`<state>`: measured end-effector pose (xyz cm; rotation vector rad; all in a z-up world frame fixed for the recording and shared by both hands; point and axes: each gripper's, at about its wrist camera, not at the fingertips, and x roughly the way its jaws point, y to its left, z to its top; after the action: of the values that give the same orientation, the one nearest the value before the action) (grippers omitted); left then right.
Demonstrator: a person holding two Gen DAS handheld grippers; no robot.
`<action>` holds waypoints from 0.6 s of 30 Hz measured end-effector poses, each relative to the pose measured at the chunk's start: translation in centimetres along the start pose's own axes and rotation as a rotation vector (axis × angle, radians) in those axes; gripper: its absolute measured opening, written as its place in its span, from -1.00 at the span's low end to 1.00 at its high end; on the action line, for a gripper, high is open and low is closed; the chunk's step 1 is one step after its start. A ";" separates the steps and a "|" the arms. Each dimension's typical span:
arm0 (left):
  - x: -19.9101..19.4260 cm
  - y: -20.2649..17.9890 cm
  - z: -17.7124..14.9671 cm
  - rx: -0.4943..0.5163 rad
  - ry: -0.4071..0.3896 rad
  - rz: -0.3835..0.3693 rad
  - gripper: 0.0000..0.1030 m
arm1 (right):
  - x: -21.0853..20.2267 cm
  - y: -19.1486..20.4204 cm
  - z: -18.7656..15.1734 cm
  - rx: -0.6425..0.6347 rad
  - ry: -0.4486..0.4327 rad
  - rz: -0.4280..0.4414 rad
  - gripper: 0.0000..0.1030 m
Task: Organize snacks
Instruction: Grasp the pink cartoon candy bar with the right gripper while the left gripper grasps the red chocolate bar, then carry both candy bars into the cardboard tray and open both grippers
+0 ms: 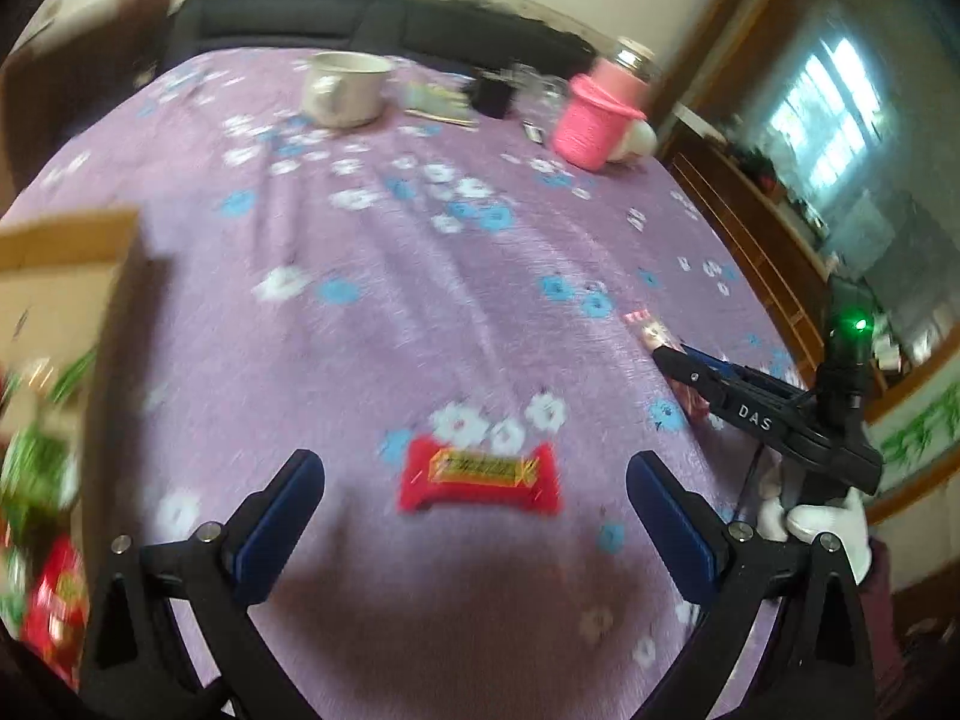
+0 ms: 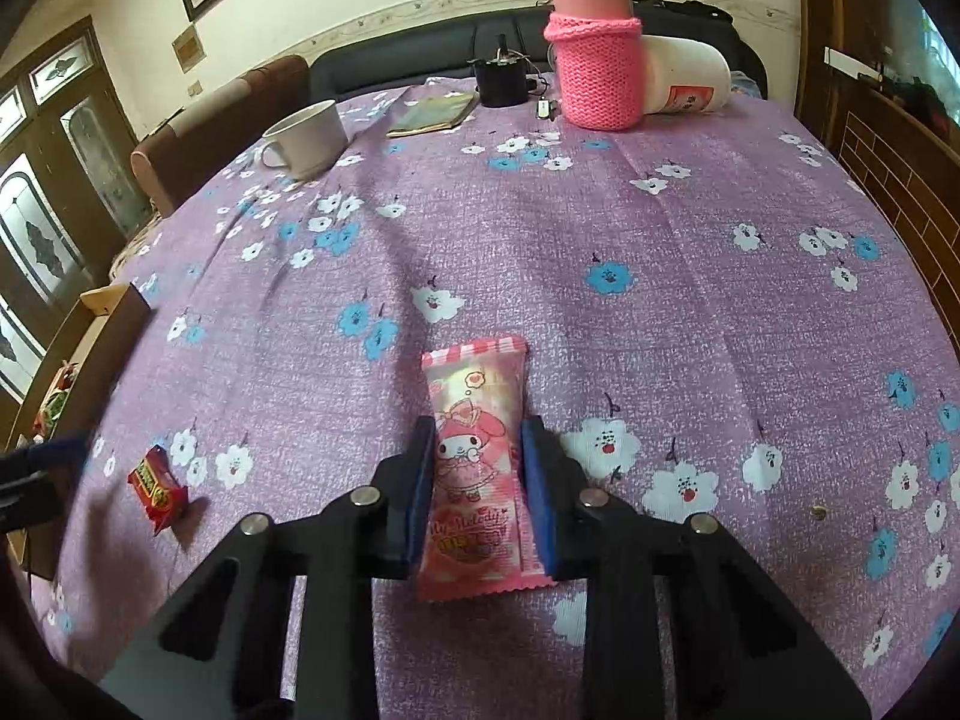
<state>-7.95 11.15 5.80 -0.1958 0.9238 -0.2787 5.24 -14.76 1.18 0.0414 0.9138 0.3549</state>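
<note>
A pink cartoon-print snack packet (image 2: 474, 420) lies flat on the purple flowered tablecloth (image 2: 660, 300). My right gripper (image 2: 478, 427) is shut on it, its blue pads pressed against the packet's two long sides. The left wrist view shows that gripper (image 1: 678, 360) low at the right, over the packet's (image 1: 642, 324) end. A red snack bar with a yellow label (image 1: 480, 477) lies on the cloth. My left gripper (image 1: 474, 463) hangs open above it, one finger on each side, not touching. The bar (image 2: 157, 487) also appears at the left of the right wrist view.
A cardboard box (image 1: 66, 276) holding green and red snack packs (image 1: 42, 480) stands at the left table edge. At the far side stand a white mug (image 2: 306, 138), a booklet (image 2: 432, 114), a black pot (image 2: 501, 81), a pink knit-covered flask (image 2: 594, 66) and a white canister (image 2: 684, 75).
</note>
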 end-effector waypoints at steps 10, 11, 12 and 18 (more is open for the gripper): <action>2.2 -1.6 -0.9 0.138 0.212 -0.166 0.44 | -0.3 -1.6 -0.4 0.075 0.002 0.099 -0.44; 1.7 -2.0 -1.5 0.170 0.208 -0.152 0.44 | -0.4 -1.7 -0.4 0.083 0.003 0.103 -0.44; 1.2 -2.3 -1.9 0.201 0.195 -0.129 0.44 | -0.4 -1.7 -0.4 0.088 0.004 0.105 -0.44; 1.2 -5.1 -2.3 0.435 0.079 0.008 0.48 | -0.3 -1.4 -0.4 0.082 0.000 0.093 -0.43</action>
<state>-9.93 5.82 5.01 0.2211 0.9196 -0.4742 5.18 -16.26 0.95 0.1591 0.9285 0.4033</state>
